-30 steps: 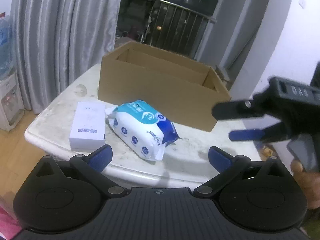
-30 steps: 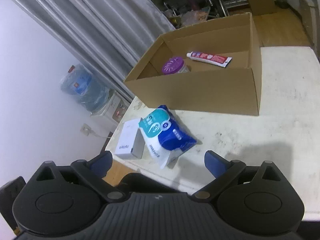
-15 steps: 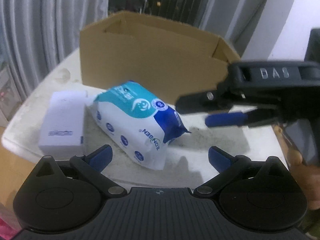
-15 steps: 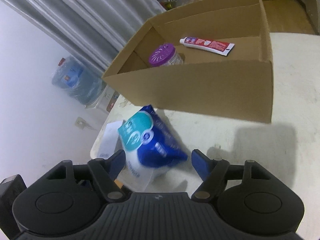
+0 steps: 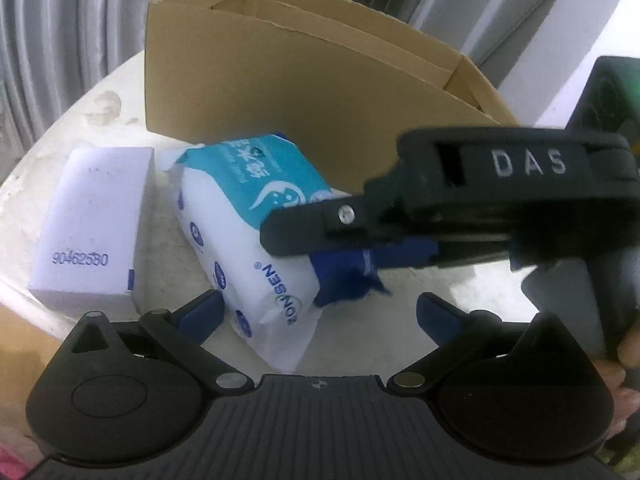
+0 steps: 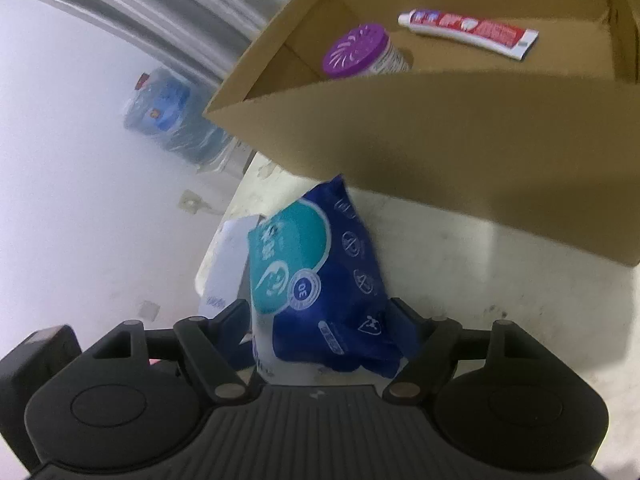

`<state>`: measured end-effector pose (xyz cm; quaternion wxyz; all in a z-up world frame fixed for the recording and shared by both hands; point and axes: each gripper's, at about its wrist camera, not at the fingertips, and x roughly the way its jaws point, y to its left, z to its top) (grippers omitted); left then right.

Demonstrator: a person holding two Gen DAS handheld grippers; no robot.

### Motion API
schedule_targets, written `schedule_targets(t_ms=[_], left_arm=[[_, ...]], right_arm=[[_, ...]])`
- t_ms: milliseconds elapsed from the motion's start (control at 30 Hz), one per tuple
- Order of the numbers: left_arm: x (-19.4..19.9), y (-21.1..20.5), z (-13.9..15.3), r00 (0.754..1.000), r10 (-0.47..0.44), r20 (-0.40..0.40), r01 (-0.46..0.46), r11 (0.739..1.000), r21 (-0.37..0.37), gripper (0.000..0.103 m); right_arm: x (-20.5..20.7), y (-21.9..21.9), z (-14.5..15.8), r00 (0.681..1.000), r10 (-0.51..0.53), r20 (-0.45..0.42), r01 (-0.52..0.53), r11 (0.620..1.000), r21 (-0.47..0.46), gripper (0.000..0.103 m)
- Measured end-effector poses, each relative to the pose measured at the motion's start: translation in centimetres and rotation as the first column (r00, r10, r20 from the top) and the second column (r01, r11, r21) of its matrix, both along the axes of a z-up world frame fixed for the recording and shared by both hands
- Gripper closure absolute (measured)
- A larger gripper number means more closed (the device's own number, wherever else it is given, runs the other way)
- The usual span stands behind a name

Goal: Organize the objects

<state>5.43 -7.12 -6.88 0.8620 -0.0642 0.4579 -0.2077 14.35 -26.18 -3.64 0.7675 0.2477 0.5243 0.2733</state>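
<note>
A blue, teal and white wipes pack (image 5: 256, 232) lies on the white table (image 5: 400, 300) in front of an open cardboard box (image 5: 300, 92). My right gripper (image 6: 320, 320) has its fingers closed against both sides of the pack (image 6: 316, 272); it also shows in the left wrist view (image 5: 340, 236), clamped on the pack's blue end. My left gripper (image 5: 320, 312) is open and empty just in front of the pack. A white box (image 5: 92, 224) lies left of the pack. Inside the cardboard box (image 6: 460, 128) are a purple-lidded jar (image 6: 360, 52) and a toothpaste tube (image 6: 468, 32).
Grey curtains (image 5: 52, 40) hang behind the table on the left. A water bottle (image 6: 168, 120) stands on the floor past the table edge. The table's near left edge (image 5: 24, 300) is close to the white box.
My right gripper has moved in onto the wipes pack and closed on it. My left gripper has moved closer to the pack and stayed open.
</note>
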Motion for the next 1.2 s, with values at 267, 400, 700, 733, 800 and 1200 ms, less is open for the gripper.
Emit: schedule_targets(t_ms=[267, 400, 700, 733, 800, 1200], left_arm=[[-2.5, -1.3, 0.4, 0.999, -0.047, -0.003, 0.047, 0.999, 0.023, 0.001], [-4.3, -3.0, 0.6, 0.995, -0.101, -0.003, 0.101, 0.995, 0.015, 0.001], [-8.4, -8.3, 1.9, 0.943, -0.33, 0.054, 0.331, 0.944, -0.007, 0.001], [-8.7, -8.3, 2.1, 0.941, -0.333, 0.064, 0.333, 0.943, 0.006, 0.001], [-9.0, -7.7, 2.7, 0.943, -0.321, 0.086, 0.319, 0.947, 0.031, 0.001], [-3.1, -1.1, 4.8, 0.979, -0.128, 0.16, 0.107, 0.985, 0.133, 0.001]], right_arm=[[-1.6, -2.4, 0.2, 1.0, 0.006, -0.023, -0.005, 0.998, 0.056, 0.025], [-2.9, -4.8, 0.4, 0.999, -0.013, -0.033, 0.015, 0.998, 0.068, 0.025], [-5.0, -14.6, 1.9, 0.956, -0.294, -0.001, 0.293, 0.952, 0.085, 0.02], [-5.3, -15.5, 1.9, 0.946, -0.323, -0.005, 0.322, 0.942, 0.095, 0.018], [-6.2, -16.8, 1.6, 0.932, -0.36, -0.03, 0.361, 0.922, 0.139, 0.018], [-8.5, -15.6, -1.0, 0.93, -0.315, -0.186, 0.36, 0.883, 0.303, 0.011]])
